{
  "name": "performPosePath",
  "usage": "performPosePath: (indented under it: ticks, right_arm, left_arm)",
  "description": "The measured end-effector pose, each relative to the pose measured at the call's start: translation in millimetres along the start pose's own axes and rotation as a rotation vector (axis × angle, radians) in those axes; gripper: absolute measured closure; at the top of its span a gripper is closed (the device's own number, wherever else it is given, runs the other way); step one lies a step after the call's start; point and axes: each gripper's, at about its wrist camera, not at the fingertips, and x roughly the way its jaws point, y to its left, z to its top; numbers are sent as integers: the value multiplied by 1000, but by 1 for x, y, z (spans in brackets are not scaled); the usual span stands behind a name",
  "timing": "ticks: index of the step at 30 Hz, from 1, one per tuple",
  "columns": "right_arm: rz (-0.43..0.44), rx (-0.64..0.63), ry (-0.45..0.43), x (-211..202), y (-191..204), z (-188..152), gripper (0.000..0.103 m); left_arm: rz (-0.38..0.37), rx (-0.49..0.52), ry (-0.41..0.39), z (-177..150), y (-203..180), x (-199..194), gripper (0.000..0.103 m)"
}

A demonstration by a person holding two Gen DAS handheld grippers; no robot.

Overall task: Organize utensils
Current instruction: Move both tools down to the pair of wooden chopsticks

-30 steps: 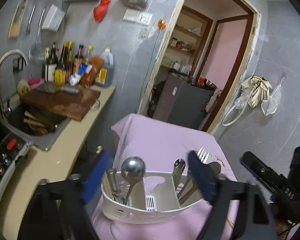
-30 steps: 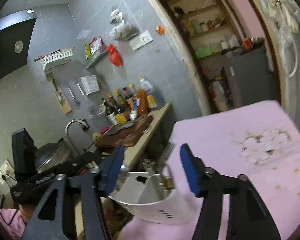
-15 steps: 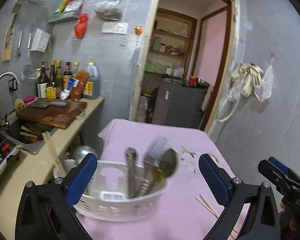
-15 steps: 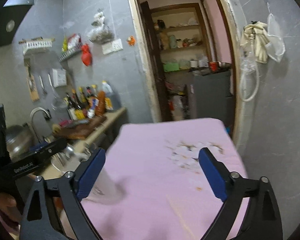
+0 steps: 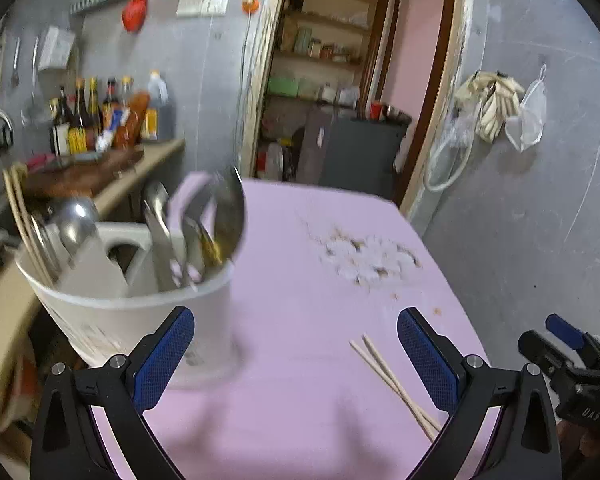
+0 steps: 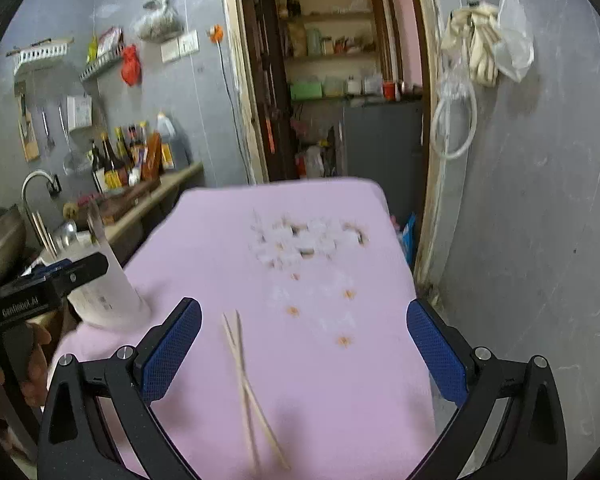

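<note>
Since a second ago, we have let go of the white utensil holder point(image 5: 132, 312), which now stands at the left edge of the pink-clothed table point(image 5: 300, 400). Our left gripper point(image 5: 296, 360) and right gripper point(image 6: 304, 354) gape wide and empty, the right's jaws having just been opening. Loose chopsticks point(image 6: 244, 384) lie crossed near the front edge, between our right fingers.

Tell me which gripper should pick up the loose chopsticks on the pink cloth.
Right, probably. The chopsticks lie almost straight ahead between the right gripper's open jaws. From the left gripper, also open, they sit off toward its right finger, and the white utensil holder stands near its left one.
</note>
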Motion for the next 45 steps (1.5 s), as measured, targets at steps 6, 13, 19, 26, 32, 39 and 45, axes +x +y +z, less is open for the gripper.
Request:
performPosePath:
  ticks: [6,13,19,26,32,39,45]
  right_arm:
    - [56,-22,99,24,-13,-28,3]
    - [140,-78,199,53,0,-53,5]
    - [139,-159,280,76,18,-70,5]
    - [100,-166,288,75,16,-67,5]
    - [111,-148,286,79,4,-62,7]
    - [133,-161,293,87,2,-58,7]
    - [128,-273,307,88,9,-65,7]
  left_arm:
    - [10,-29,94,-17,-11,26,1]
    - [50,-76,165,-32,-9,45,1]
    - [78,-106,194,-40,-6,53,1]
    - [84,-127,214,-42,-6,59,1]
    - [71,-101,218,-40,-15,62,1]
    - [74,-96,221,-37,-22,66,1]
    - [90,-128,230,-39,-13,65,1]
